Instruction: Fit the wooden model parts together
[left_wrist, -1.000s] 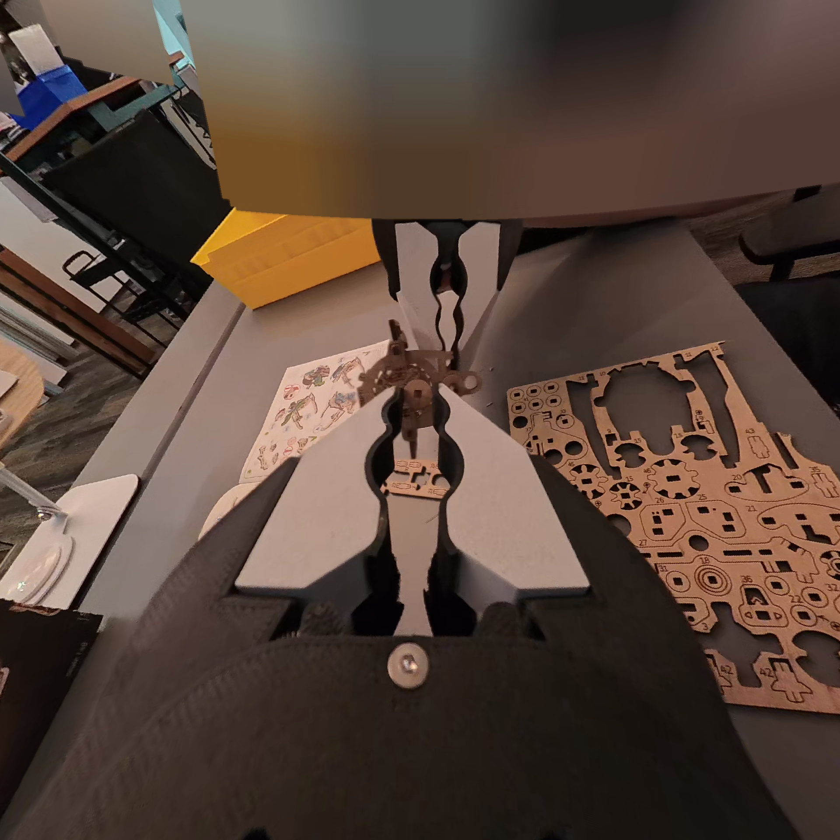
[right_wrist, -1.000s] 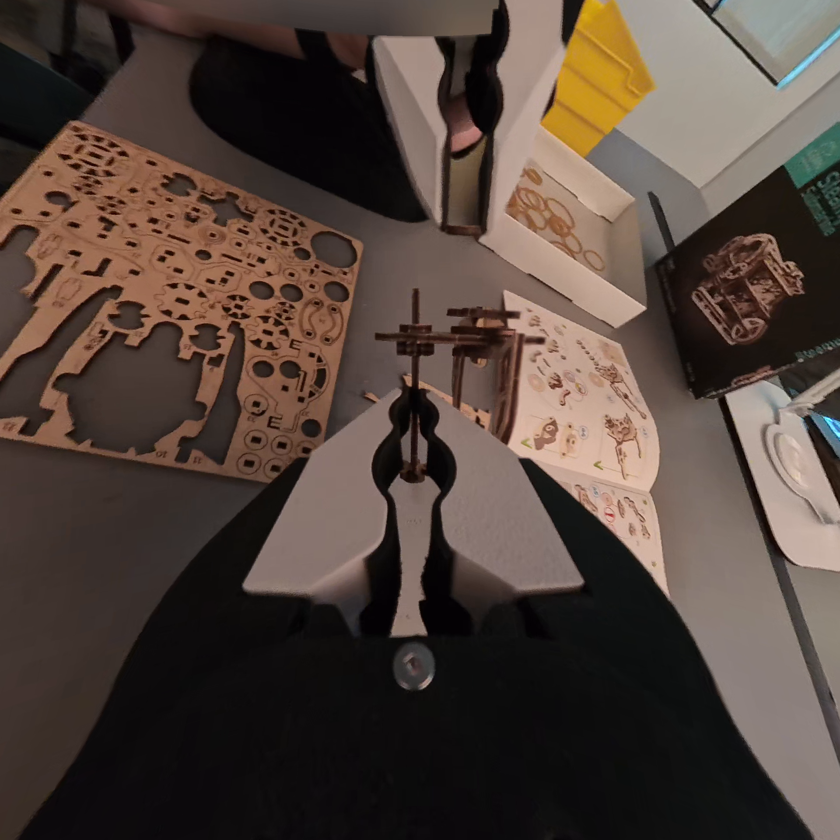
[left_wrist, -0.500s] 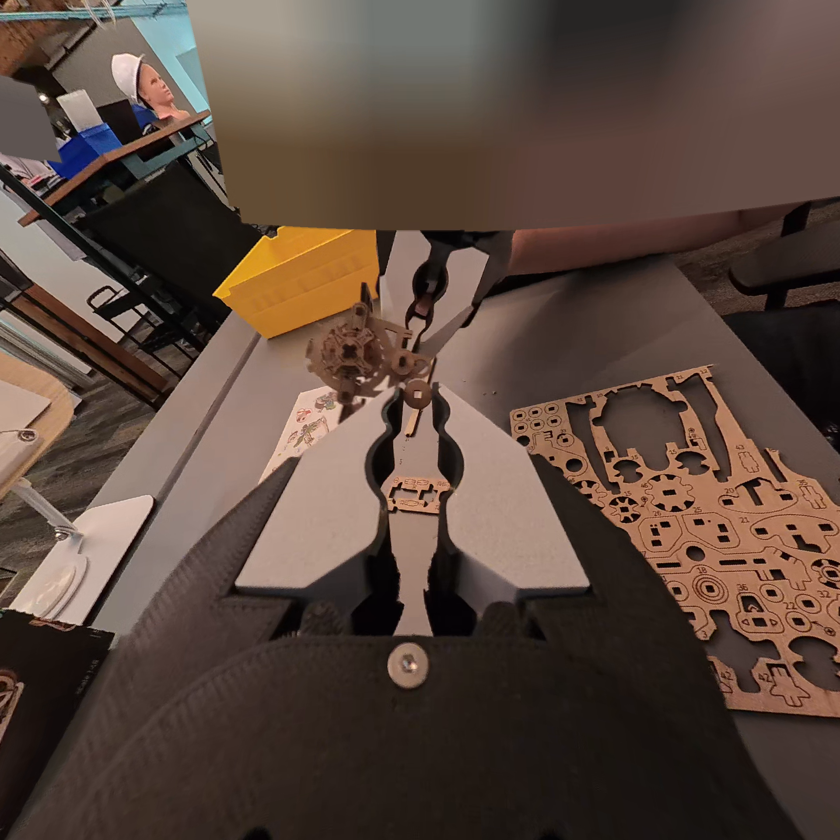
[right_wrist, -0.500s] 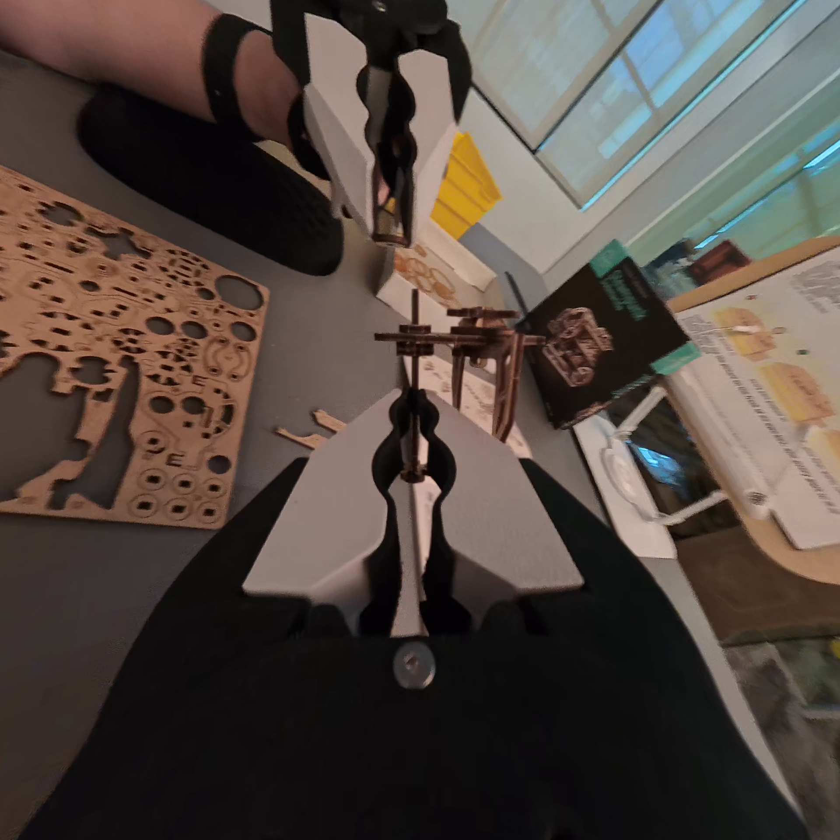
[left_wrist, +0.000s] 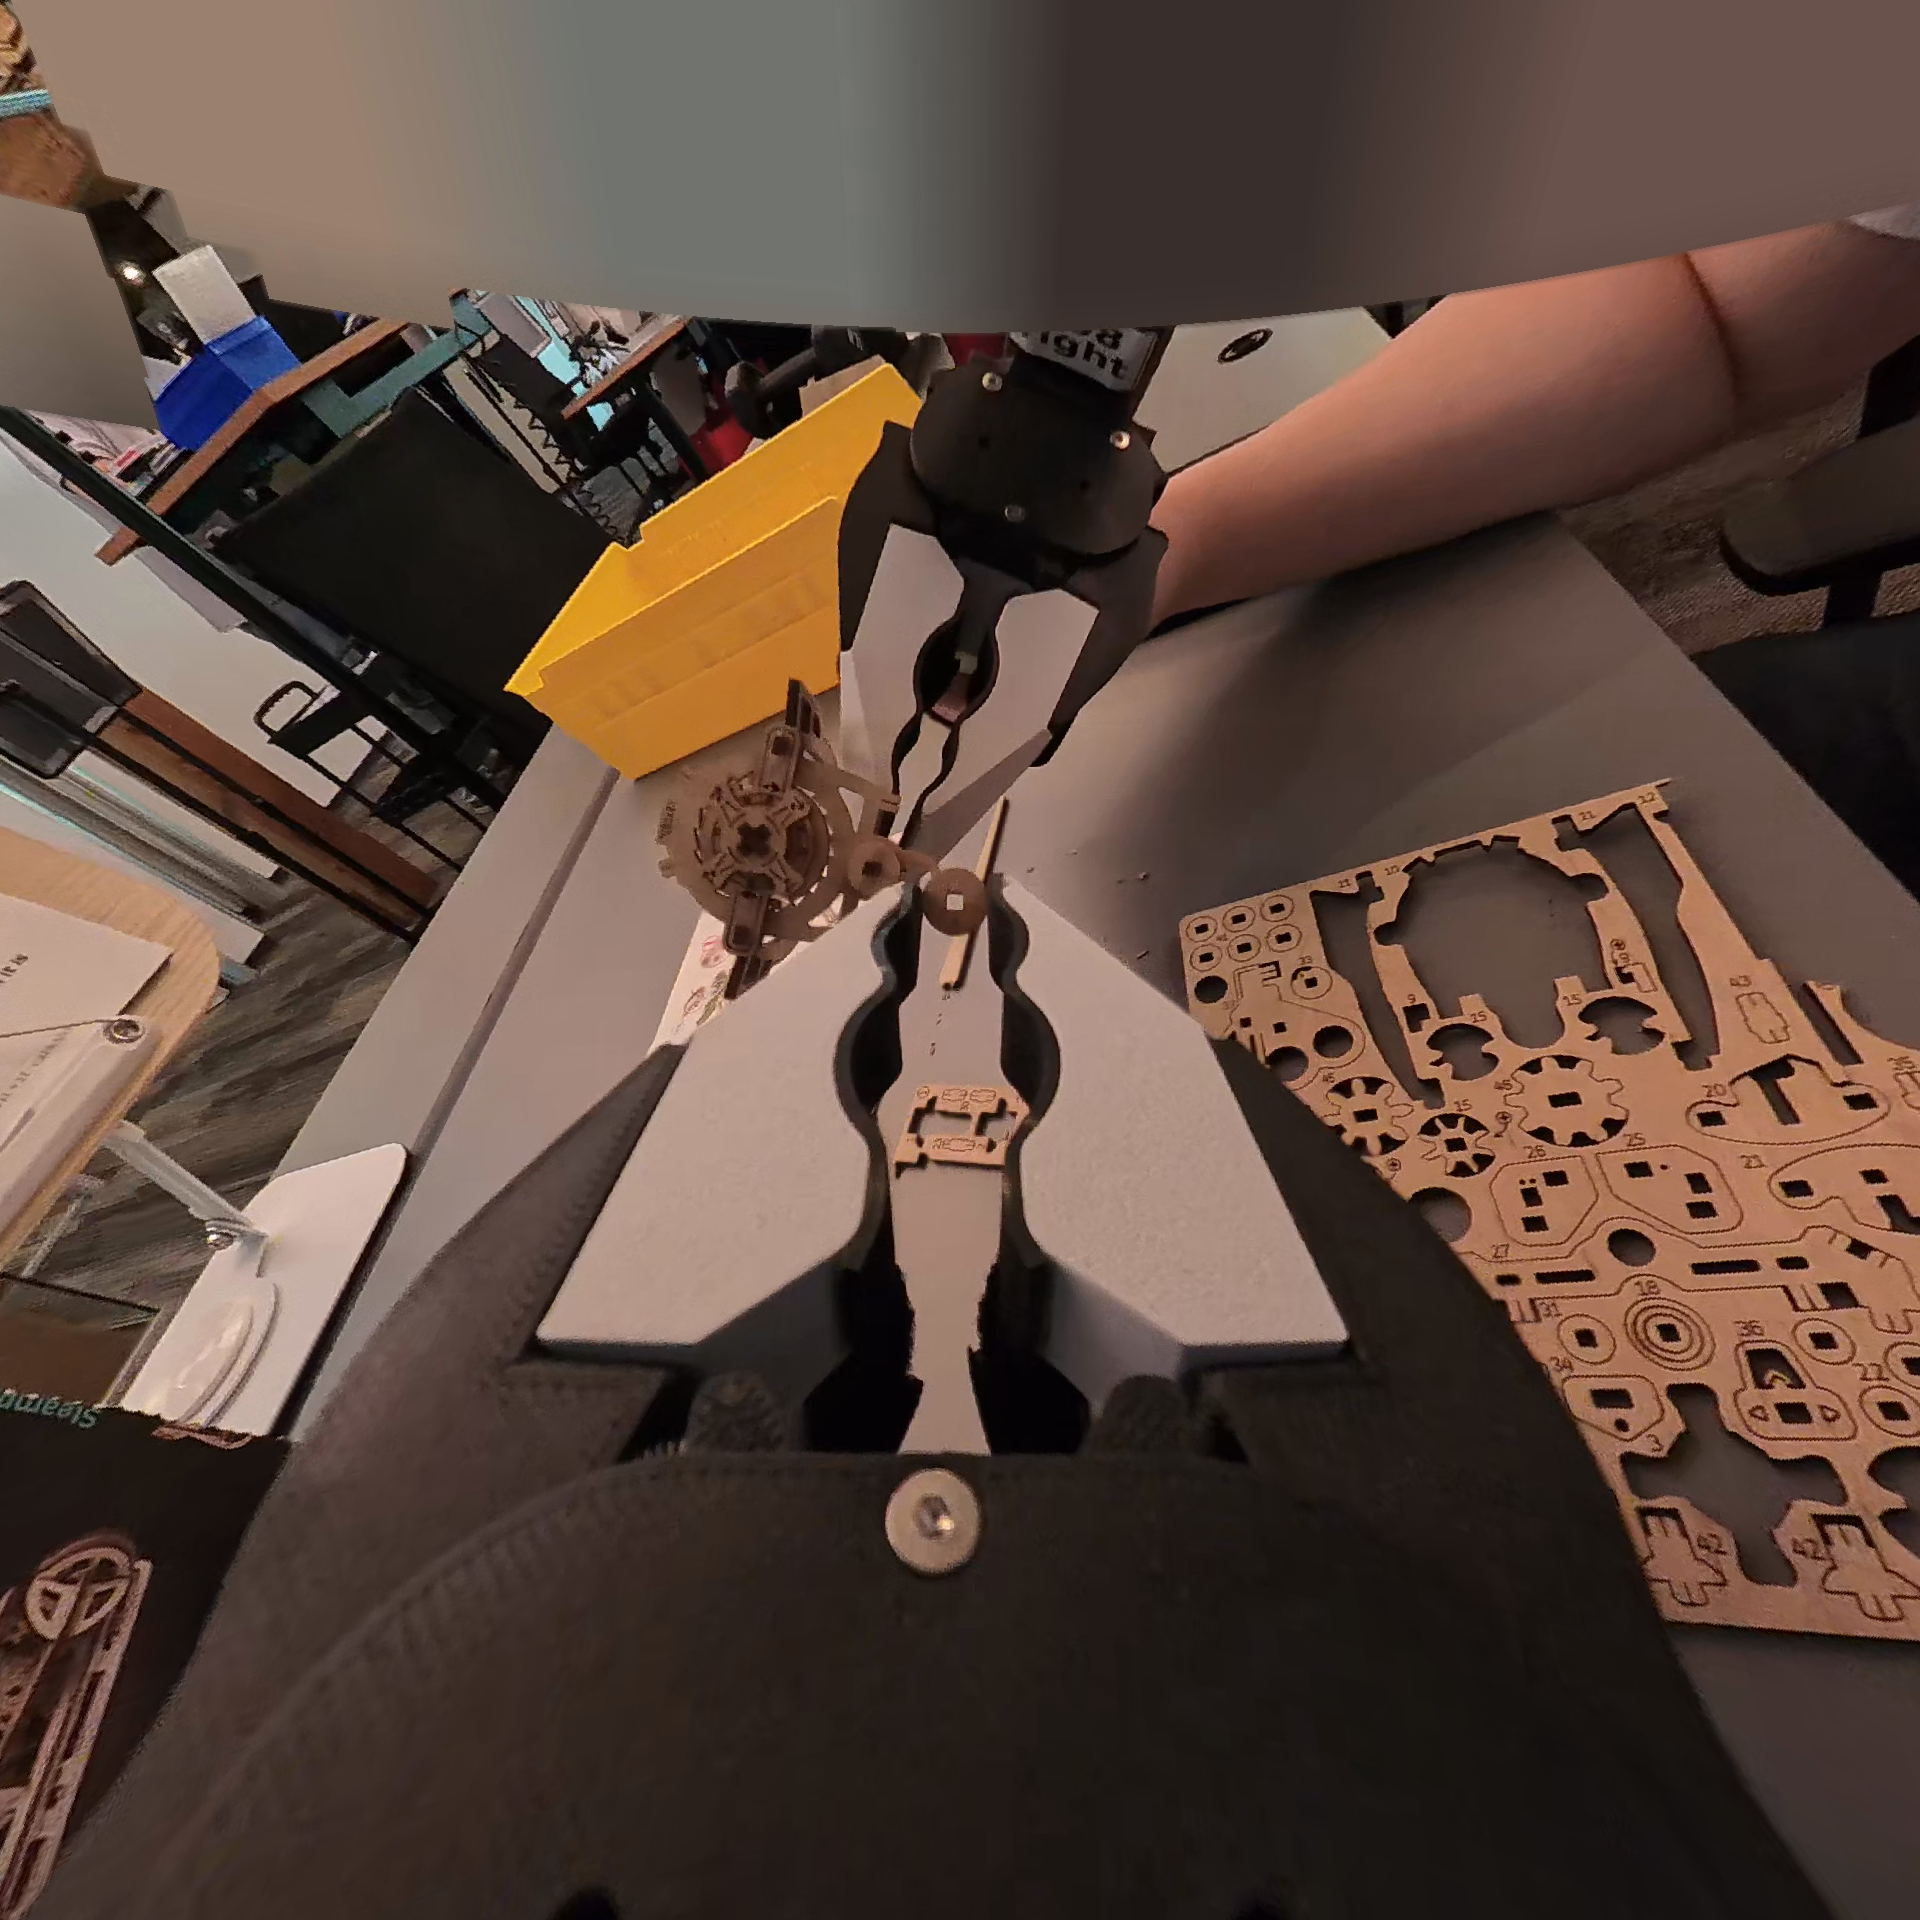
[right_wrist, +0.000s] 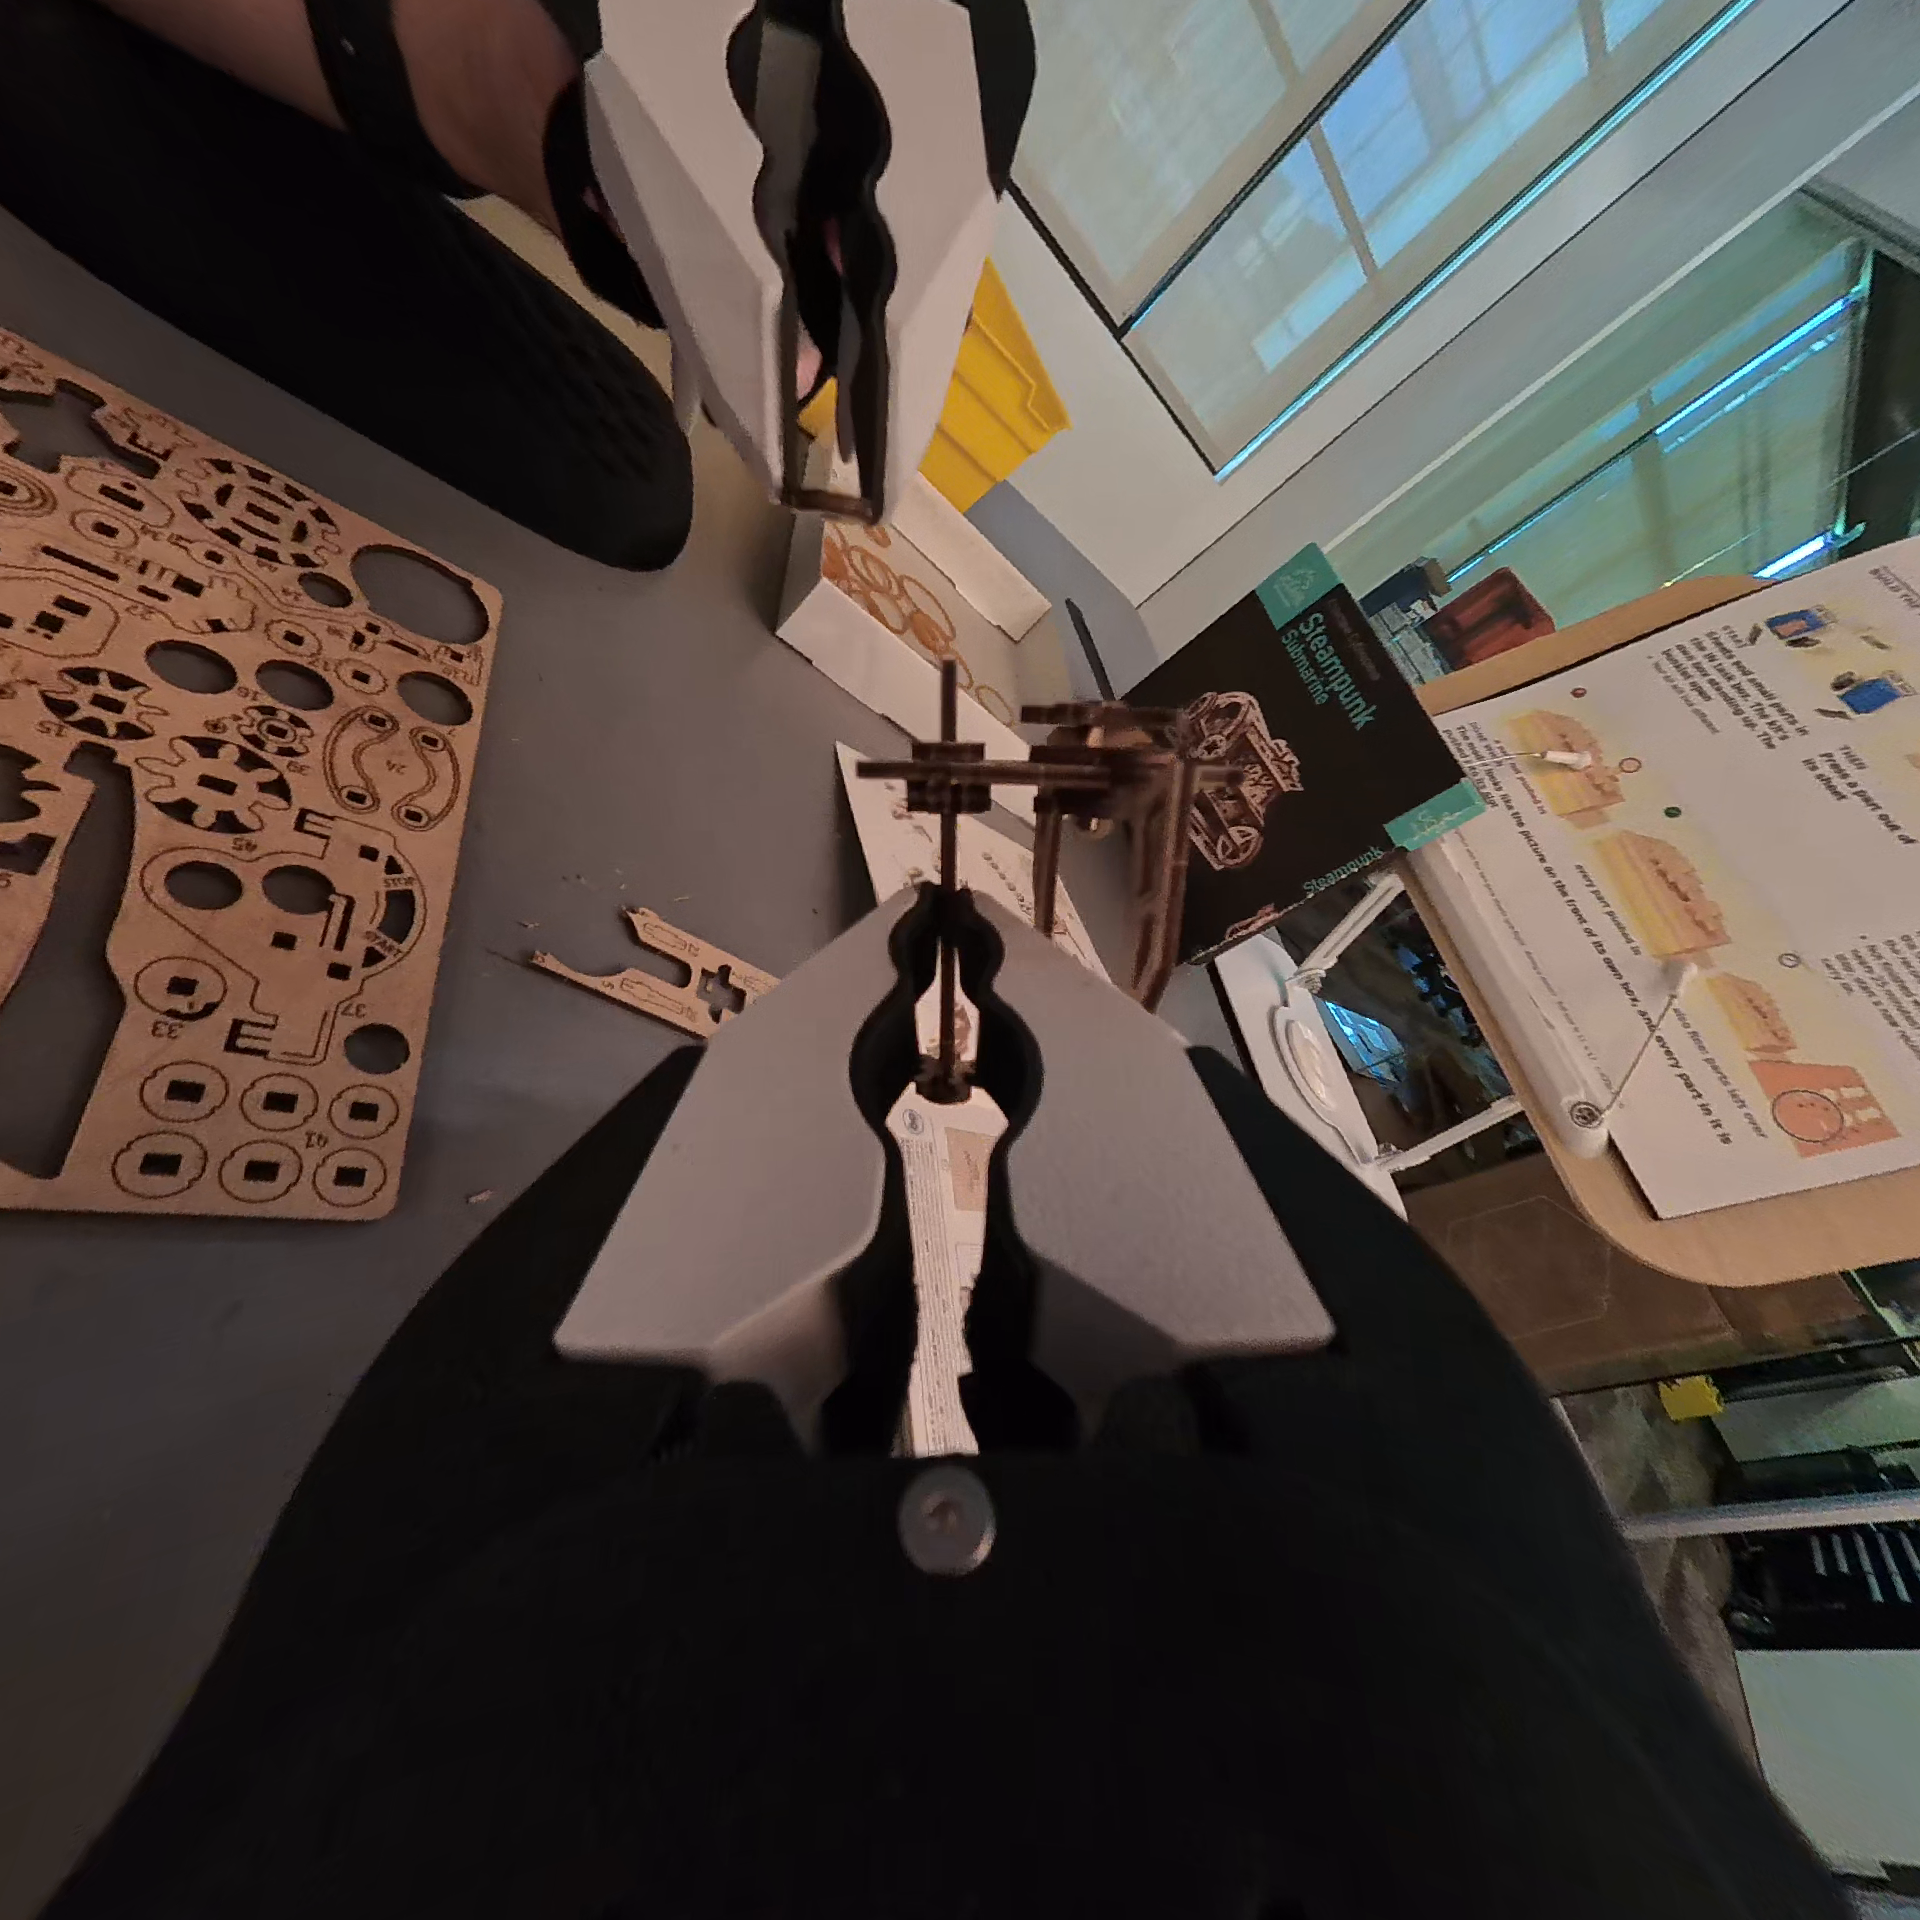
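My right gripper (right_wrist: 940, 899) is shut on the thin axle of a dark, partly built wooden model (right_wrist: 1091, 774), held above the grey table. In the left wrist view this gripper (left_wrist: 906, 831) comes in from the far side, with the model's geared wheel (left_wrist: 748, 847) to its left. My left gripper (left_wrist: 951, 909) is shut on a small round wooden washer (left_wrist: 954, 902) with a thin stick beside it. The washer sits just right of the model, close to it. In the right wrist view the left gripper (right_wrist: 831, 499) hangs above the model, apart from it.
A cut-out plywood sheet (left_wrist: 1558, 1143) lies flat on the table (left_wrist: 1299, 748); it also shows in the right wrist view (right_wrist: 208, 831). A loose offcut (right_wrist: 665, 971), a yellow bin (left_wrist: 717, 644), a white box of rings (right_wrist: 904, 603) and a black box (right_wrist: 1299, 748) are around. A forearm (left_wrist: 1455, 447) rests behind. Across from one pair of fingers to the other is roughly 7 centimeters.
Both grippers have lifted and tilted up. The model in the right gripper has swung left and away from the left gripper's tips, which still hold the washer.
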